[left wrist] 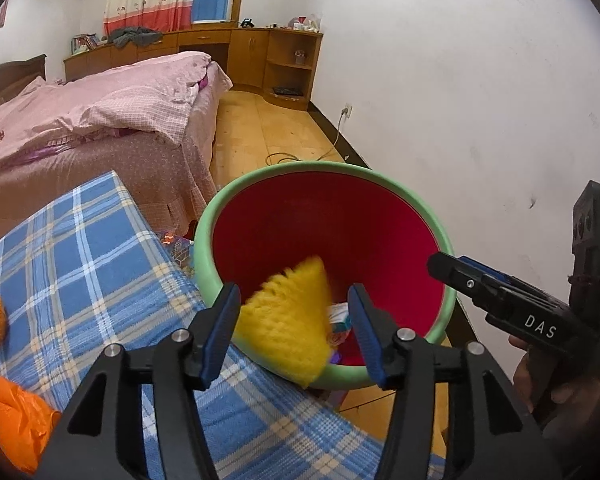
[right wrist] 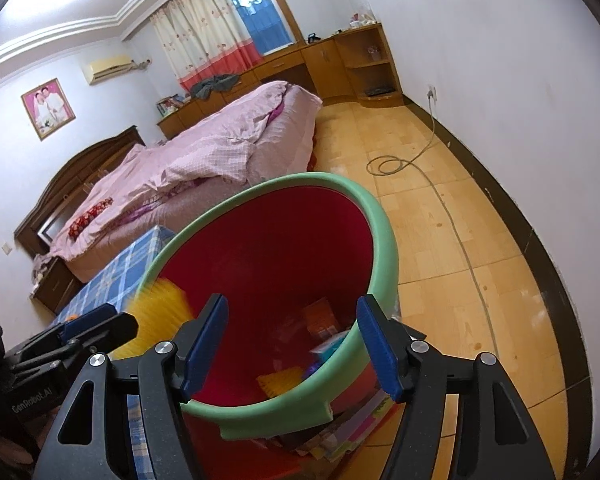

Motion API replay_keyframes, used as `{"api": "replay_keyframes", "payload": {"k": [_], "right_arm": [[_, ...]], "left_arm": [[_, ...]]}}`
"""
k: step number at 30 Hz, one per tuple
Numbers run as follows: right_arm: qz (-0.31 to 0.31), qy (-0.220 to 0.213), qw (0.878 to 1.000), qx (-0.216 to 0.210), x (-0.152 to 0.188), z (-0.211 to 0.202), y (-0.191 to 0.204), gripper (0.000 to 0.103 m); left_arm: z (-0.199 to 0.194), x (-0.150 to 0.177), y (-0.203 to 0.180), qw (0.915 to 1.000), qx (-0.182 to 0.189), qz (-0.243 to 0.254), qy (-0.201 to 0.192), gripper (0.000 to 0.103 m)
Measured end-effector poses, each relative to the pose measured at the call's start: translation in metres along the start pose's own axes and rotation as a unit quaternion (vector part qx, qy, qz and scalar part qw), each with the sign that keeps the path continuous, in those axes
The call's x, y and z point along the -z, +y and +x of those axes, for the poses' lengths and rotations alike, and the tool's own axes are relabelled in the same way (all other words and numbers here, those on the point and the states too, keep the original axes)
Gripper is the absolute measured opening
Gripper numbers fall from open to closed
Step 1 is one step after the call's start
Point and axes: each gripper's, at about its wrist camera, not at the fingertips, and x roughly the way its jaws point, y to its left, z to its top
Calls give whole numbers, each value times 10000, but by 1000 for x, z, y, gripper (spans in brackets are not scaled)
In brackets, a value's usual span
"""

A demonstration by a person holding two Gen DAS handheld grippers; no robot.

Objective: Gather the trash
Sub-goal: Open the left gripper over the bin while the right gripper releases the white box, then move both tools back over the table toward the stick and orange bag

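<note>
A bedroom: beside the checked bench [left wrist: 88, 264] stands a red bin [left wrist: 324, 232]. A blurred yellow sponge [left wrist: 288, 320] sits between the left gripper [left wrist: 294, 330]'s wide-open, untouching jaws. The right gripper [right wrist: 292, 346] gapes empty.

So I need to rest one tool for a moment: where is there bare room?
The blue checked cloth is bare between the bin and the orange scraps at its left edge. The floor by the wall is open too, except for the cable. Inside the bin it is crowded.
</note>
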Motion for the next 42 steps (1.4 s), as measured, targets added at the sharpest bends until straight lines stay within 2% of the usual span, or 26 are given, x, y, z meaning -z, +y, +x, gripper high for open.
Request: {"api": "replay_keyframes", "payload": {"k": [12,24,32,42], "right_arm": [[3,-49,10000,0,0,-14,5,68],[-162,70,9994,-299,13,-27,42,68],[-336,280,9974,-576,28,-25,81,68],[-547,662,9931,-795,51,-7,132,69]], "left_arm": [[-19,6,7,9998,-63,-184,-11,57],[-71,26,49,9961,-514,-670,-246,57],[-109,46,90,9892,-938,-1058,-388,57],[-151,80,156,9748,-1567,-1512,-482,57]]}}
